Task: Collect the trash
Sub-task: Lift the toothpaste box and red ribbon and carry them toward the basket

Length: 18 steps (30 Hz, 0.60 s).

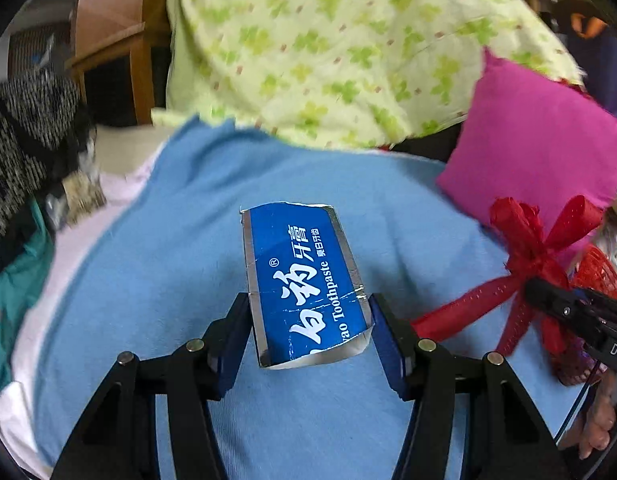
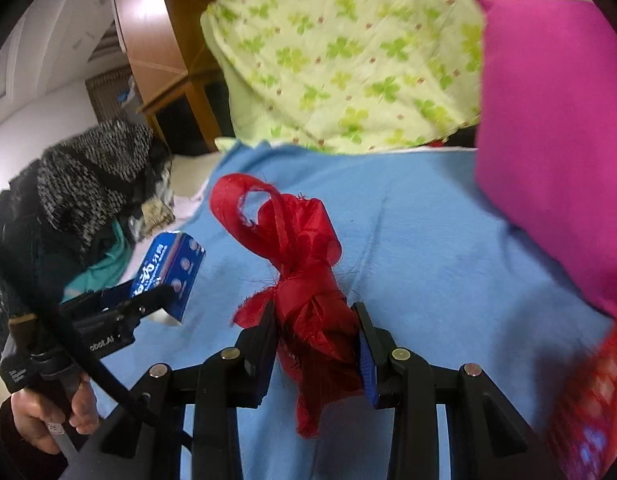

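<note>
Plainly both pieces of trash are already held above the blue bed cover. The box (image 1: 304, 280), a flattened blue toothpaste carton, sits between the jaws of the left gripper (image 1: 308, 332), which press its two long edges at the near end while the far end sticks out free. It looks light and thin, with a crease already across the card, so it would likely buckle under a hard squeeze; the folded side edges are the stiffest place to hold. The ribbon (image 2: 304, 276), a red bow of frayed mesh, is bunched between the narrow jaws of the right gripper (image 2: 318, 340), caught at its knot, loops standing up and tails hanging below. It seems soft, nearly weightless and prone to snag; the knot is the surest hold. Beyond lie the cover (image 1: 180, 240), a pink cushion (image 1: 540, 148) far right and a green-patterned quilt (image 1: 328, 40).
</note>
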Available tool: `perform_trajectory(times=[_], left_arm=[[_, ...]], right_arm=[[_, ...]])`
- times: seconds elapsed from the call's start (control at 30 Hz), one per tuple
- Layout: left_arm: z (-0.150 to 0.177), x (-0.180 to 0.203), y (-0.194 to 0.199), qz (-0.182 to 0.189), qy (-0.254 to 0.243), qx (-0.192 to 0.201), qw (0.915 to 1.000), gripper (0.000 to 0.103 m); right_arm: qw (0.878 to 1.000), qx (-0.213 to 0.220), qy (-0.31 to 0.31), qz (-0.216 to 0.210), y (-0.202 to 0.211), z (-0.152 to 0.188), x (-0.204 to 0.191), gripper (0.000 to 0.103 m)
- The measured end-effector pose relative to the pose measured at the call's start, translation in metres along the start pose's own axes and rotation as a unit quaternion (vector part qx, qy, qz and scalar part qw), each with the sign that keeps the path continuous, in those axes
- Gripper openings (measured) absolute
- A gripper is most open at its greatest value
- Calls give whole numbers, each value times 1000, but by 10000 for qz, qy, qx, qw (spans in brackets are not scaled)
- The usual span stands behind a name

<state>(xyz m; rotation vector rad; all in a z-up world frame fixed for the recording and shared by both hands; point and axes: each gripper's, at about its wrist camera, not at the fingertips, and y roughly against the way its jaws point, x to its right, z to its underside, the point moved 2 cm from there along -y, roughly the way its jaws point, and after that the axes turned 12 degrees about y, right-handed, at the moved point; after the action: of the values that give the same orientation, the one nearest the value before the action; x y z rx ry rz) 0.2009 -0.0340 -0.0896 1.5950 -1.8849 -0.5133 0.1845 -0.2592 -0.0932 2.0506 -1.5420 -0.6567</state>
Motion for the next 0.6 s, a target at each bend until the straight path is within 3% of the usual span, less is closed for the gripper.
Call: perform_trajectory(times=[0.13,0.33,0.6], left_arm=[[7,28,51,-4,-306,418,9987,60],[18,55,90,21,-583,705,9958,61],[39,79,114,0,-802,780,9937,61]], right_arm=[[9996,230,-169,91,50,10,-1,38],[9978,532,-360,190,107,30,-3,38],[9937,873,-608,363,137,60,-5,38]])
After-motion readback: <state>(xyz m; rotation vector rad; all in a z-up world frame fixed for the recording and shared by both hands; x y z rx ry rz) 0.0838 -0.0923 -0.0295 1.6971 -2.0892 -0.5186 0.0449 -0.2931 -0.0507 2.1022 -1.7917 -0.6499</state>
